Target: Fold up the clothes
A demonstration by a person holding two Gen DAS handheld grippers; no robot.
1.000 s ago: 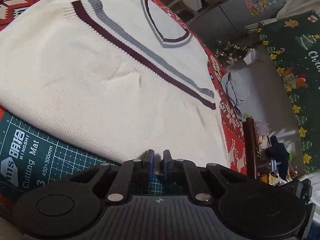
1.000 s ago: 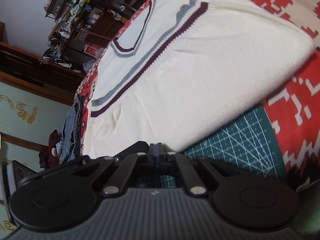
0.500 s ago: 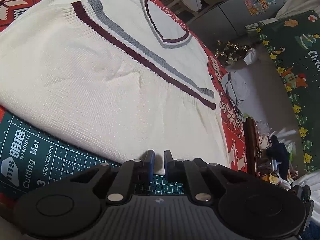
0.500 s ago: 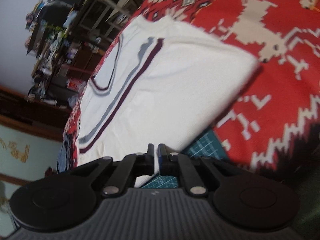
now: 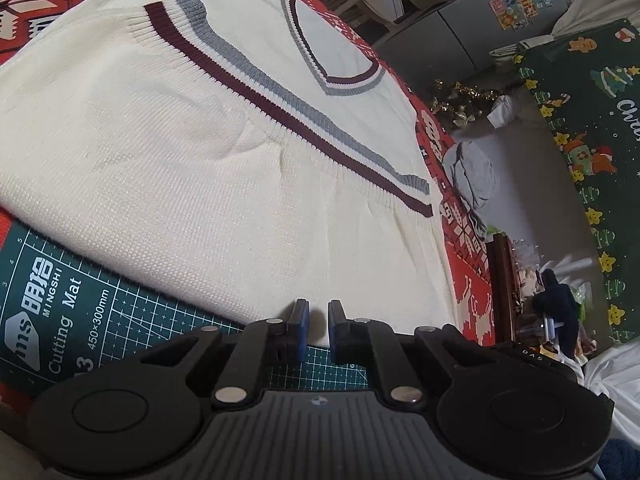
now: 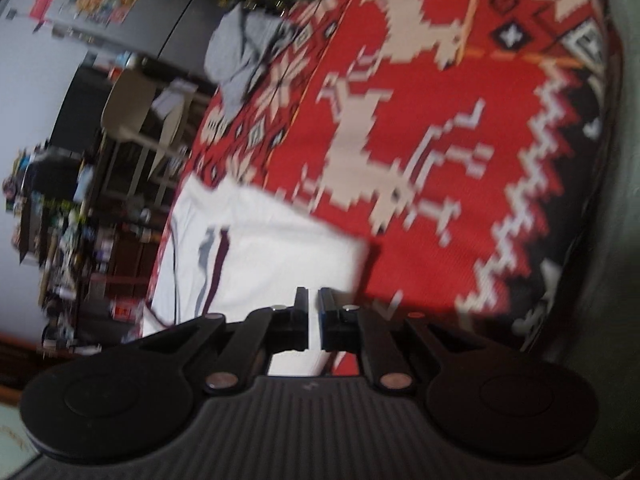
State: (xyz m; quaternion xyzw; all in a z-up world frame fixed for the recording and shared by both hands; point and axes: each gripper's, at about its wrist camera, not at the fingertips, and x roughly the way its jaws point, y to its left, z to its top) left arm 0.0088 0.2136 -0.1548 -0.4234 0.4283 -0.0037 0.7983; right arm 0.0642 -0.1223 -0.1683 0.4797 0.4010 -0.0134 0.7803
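Observation:
A cream knitted vest [image 5: 200,152] with maroon and grey stripes and a V-neck lies folded flat, its near edge on a green cutting mat [image 5: 80,312]. My left gripper [image 5: 318,314] hovers at that near edge, its jaws a narrow gap apart with nothing clamped between them. In the blurred right wrist view only a corner of the vest [image 6: 272,248] shows at lower left. My right gripper [image 6: 313,300] is over that corner's edge. Its jaws are opening, a thin slit between them, and they hold nothing.
A red patterned blanket [image 6: 440,120] covers the surface under the mat and vest. A crumpled grey garment [image 5: 472,172] lies at the blanket's far edge. A green Christmas cloth [image 5: 580,120], a pale chair [image 6: 132,108] and cluttered shelves stand beyond.
The right wrist view has swung and rolled off the vest toward the bare red blanket, and its jaws have parted slightly. The left gripper has stayed put, its gap a little wider.

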